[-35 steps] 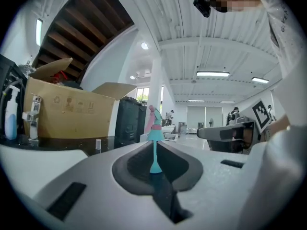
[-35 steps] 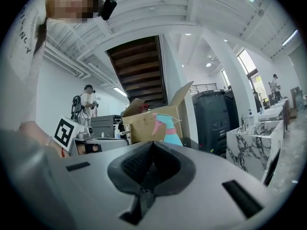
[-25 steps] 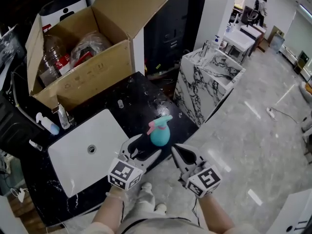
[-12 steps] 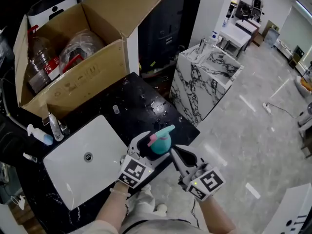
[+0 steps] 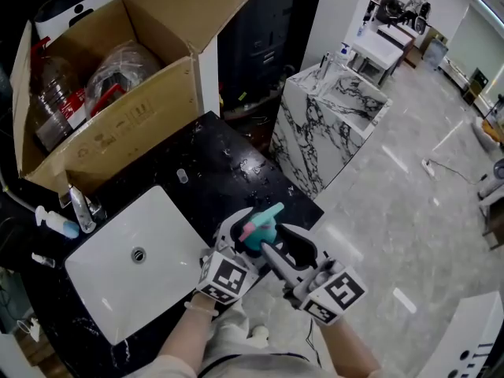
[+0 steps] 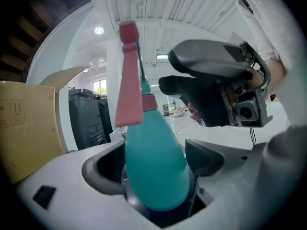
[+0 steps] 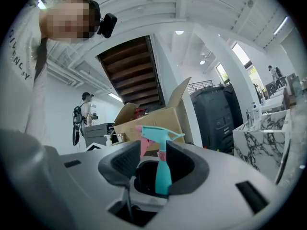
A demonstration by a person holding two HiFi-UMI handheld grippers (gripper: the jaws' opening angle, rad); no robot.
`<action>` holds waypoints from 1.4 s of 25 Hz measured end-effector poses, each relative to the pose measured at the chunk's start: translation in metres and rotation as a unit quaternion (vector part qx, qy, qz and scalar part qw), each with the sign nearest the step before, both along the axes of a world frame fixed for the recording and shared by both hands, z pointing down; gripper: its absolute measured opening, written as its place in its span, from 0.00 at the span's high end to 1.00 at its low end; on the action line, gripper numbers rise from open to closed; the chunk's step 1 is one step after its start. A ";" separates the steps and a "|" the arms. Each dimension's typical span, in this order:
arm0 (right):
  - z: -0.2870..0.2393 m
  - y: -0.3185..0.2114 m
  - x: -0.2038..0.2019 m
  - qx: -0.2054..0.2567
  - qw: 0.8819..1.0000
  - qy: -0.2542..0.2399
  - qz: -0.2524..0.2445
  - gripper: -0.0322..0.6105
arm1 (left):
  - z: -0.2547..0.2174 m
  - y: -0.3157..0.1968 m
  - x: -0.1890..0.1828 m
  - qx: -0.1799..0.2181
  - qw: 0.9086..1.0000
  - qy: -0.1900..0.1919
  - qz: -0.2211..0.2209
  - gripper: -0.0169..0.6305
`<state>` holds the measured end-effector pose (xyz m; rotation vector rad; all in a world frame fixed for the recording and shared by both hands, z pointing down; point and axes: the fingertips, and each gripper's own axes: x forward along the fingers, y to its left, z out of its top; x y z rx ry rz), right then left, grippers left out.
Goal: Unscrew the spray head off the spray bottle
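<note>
A teal spray bottle (image 5: 257, 231) with a pink trigger stands at the black counter's front edge. My left gripper (image 5: 246, 236) has its jaws wide apart around the bottle's body (image 6: 154, 147), which fills the gap between them; I see no squeeze. In the left gripper view the pink trigger (image 6: 128, 85) rises above the jaws, and the right gripper (image 6: 211, 95) hangs beside it. My right gripper (image 5: 276, 241) comes in from the right at the spray head (image 7: 157, 132). Its jaws are opening, with the teal neck (image 7: 163, 169) between them and a gap on both sides.
An open cardboard box (image 5: 118, 101) of plastic bottles stands at the counter's back left. A white sink (image 5: 102, 282) with a faucet (image 5: 79, 205) lies left of the grippers. A marble block (image 5: 331, 124) stands on the floor to the right. A person (image 7: 85, 114) stands far off.
My left gripper has moved in from beside the bottle, so the body now sits between its jaws. The right gripper has closed in on the spray head, and its jaws have parted.
</note>
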<state>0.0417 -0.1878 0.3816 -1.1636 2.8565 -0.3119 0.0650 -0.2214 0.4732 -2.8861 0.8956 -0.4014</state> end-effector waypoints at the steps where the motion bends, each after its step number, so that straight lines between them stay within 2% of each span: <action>1: -0.002 -0.001 -0.002 -0.003 1.000 -0.005 -0.002 0.67 | -0.001 0.000 0.001 0.004 1.000 -0.004 -0.004 0.37; 4: -0.006 -0.004 -0.006 -0.015 1.000 -0.013 -0.007 0.60 | -0.001 -0.001 0.002 0.005 0.999 -0.013 -0.029 0.38; 9: -0.007 -0.004 -0.011 -0.035 0.999 -0.017 -0.019 0.57 | 0.001 -0.002 -0.001 0.006 0.996 -0.043 -0.081 0.38; 17: -0.008 -0.001 -0.021 -0.065 0.997 0.017 -0.046 0.49 | 0.007 -0.001 -0.007 -0.004 0.984 -0.073 -0.164 0.37; 19: -0.008 -0.002 -0.023 -0.073 0.996 0.035 -0.037 0.48 | 0.009 -0.001 -0.009 -0.005 0.979 -0.083 -0.184 0.37; 24: -0.004 0.000 -0.027 -0.075 0.990 0.116 -0.030 0.45 | 0.005 0.000 -0.011 0.006 0.973 -0.098 -0.207 0.37; 30: -0.021 -0.001 -0.014 -0.131 0.989 0.061 -0.025 0.44 | 0.006 0.003 -0.009 0.020 0.970 -0.122 -0.208 0.37; 33: -0.023 -0.005 -0.009 -0.176 0.984 0.036 -0.007 0.35 | 0.003 0.004 -0.005 0.037 0.966 -0.144 -0.210 0.37; 35: -0.018 -0.006 -0.003 -0.205 0.979 0.016 0.006 0.34 | 0.003 0.005 -0.004 0.047 0.962 -0.160 -0.215 0.37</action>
